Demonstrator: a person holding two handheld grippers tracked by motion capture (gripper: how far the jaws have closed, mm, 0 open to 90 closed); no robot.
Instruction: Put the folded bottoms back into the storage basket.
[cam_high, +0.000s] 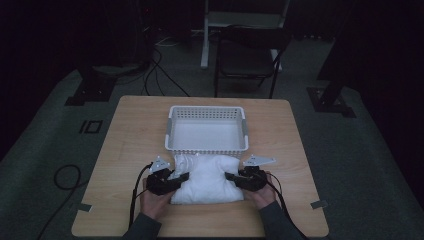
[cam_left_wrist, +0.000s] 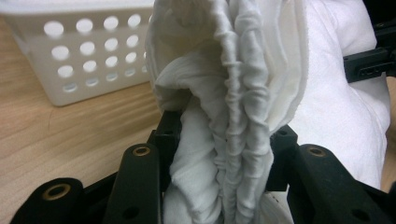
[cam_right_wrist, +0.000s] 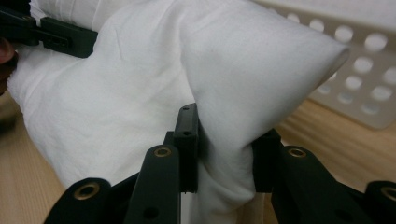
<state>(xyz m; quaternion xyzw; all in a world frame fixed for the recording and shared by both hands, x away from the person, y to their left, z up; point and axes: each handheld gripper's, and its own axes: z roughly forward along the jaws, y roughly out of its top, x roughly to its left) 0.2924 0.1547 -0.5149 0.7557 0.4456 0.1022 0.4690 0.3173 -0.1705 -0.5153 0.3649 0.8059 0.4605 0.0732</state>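
Observation:
A white folded cloth bundle (cam_high: 207, 180) lies on the wooden table near its front edge, just in front of a white perforated basket (cam_high: 206, 129). My left gripper (cam_high: 181, 177) pinches the cloth's left edge; in the left gripper view a bunched, pleated fold of the cloth (cam_left_wrist: 229, 135) is squeezed between the two black jaws. My right gripper (cam_high: 231, 177) clamps the right edge, where a smooth corner of the cloth (cam_right_wrist: 224, 154) sits pressed between its jaws. The basket (cam_left_wrist: 88, 51) stands close behind, and its holed wall (cam_right_wrist: 364, 79) also appears beside the right gripper.
The wooden table (cam_high: 135, 145) has bare room left and right of the basket. A dark chair (cam_high: 247, 57) and cables lie on the floor beyond the far edge. Tape marks sit near the front corners.

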